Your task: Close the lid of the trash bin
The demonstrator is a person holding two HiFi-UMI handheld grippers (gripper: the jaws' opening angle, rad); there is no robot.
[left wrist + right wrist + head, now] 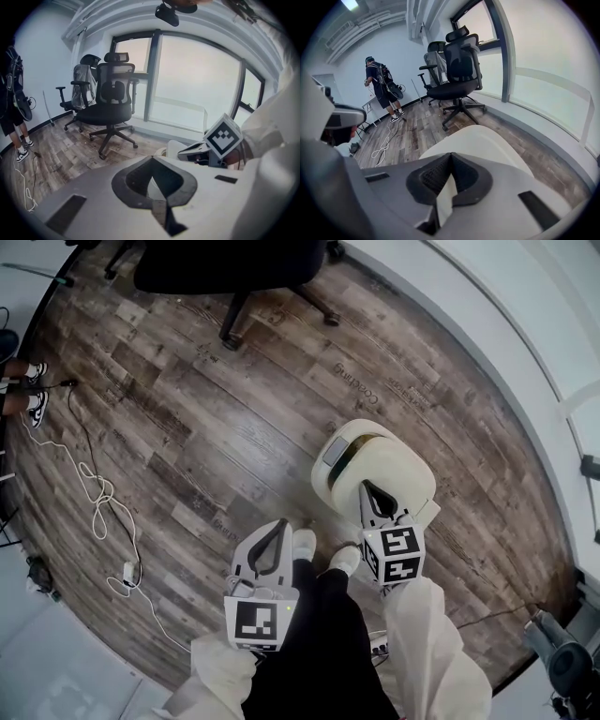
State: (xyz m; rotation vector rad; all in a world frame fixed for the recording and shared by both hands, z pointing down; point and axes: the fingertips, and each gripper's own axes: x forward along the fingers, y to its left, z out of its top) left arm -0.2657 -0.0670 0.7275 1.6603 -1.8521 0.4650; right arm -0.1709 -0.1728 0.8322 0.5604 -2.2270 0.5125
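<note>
Head view: trash bin (pixel 324 471) on the floor (pixel 187 427); lid (pixel 403 470) looks ajar, with a dark gap.
Right tongs (pixel 367 487): pressed together, empty, over lid; I'd push down squarely.
Left tongs (pixel 280 524): pressed together, empty, beside bin.

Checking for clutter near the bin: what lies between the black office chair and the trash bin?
Only bare wood floor, as the head view shows, between the black office chair and the trash bin.

Light: soft daylight, window (pixel 197 89) ahead of left gripper (pixel 151 161).
Glare: window blown out.
Edges: fisheye bend, dark vignette.
</note>
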